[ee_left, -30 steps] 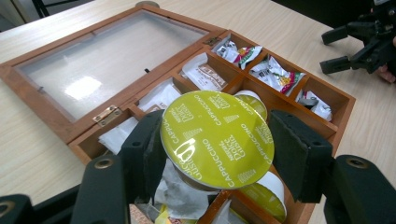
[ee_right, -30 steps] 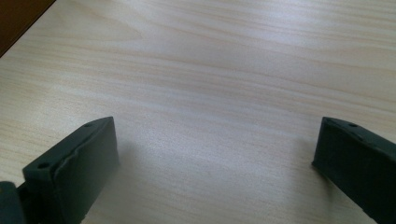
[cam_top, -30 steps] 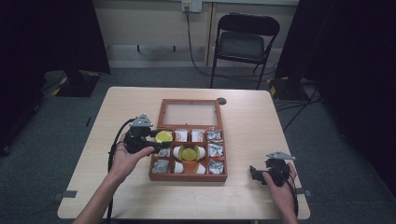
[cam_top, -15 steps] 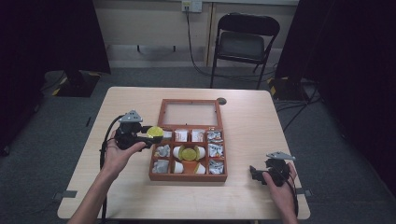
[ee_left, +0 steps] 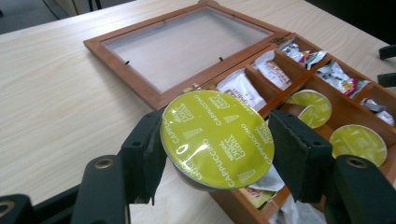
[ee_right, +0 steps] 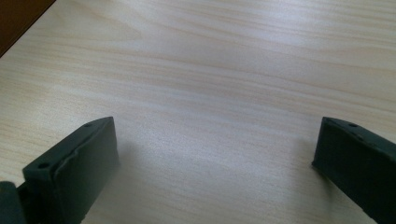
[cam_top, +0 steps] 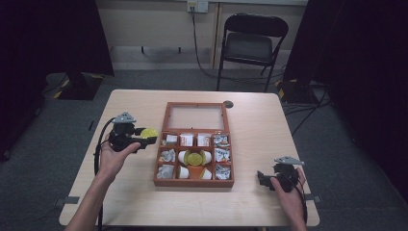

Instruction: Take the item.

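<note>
A yellow-green Dolce Gusto cappuccino capsule (ee_left: 217,138) is clamped between the jaws of the left gripper (cam_top: 129,136), held above the counter (cam_top: 134,202) just beside the left edge of the wooden compartment box (cam_top: 194,182). The box's glass-paned lid (cam_top: 195,117) is laid open flat behind it. Two more capsules (ee_left: 357,144) and wrapped sachets (ee_left: 243,87) are seen in the compartments. The right gripper (cam_top: 276,178) is held low near the counter's right front corner, its jaws spread wide apart with nothing between them.
</note>
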{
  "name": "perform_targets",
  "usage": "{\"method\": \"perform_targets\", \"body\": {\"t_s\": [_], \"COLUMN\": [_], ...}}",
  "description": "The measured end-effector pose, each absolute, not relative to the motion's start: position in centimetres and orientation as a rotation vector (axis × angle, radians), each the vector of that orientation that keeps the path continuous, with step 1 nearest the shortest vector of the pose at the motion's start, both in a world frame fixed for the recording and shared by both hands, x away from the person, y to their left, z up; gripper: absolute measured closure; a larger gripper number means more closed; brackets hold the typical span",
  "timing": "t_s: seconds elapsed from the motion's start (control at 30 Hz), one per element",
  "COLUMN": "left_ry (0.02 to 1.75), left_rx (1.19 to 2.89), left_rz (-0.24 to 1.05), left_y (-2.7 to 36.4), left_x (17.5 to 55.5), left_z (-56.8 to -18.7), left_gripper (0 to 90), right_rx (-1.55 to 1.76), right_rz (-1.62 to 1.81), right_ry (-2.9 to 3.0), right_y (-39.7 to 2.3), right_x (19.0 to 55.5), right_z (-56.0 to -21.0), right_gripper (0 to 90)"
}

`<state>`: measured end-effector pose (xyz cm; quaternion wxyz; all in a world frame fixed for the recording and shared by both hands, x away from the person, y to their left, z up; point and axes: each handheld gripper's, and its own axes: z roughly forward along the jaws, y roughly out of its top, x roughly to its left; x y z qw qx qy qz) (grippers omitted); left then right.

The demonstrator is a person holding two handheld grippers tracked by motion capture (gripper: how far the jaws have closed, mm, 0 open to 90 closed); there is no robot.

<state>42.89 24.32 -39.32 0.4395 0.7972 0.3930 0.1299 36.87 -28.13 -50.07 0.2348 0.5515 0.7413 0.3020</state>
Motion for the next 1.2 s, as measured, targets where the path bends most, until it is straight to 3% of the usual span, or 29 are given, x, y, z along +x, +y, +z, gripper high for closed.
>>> {"method": "perform_targets", "body": {"t_s": [0.53, 1.2], "left_ry": [1.047, 1.103], "left_rx": [1.973, 2.088], "left_rz": [0.336, 0.301], "left_y": [25.7, 25.4], "left_x": [43.6, 44.8], "left_z": [-40.7, -44.5], "left_gripper": [39.1, 39.1], "right_rx": [1.514, 1.514], "right_rz": [0.831, 0.831], "right_ry": [2.035, 2.035], "right_y": [-28.1, -28.1], "right_x": [36.9, 36.9], "right_z": [-50.1, -50.1], "right_gripper": [0.0, 0.0]}}
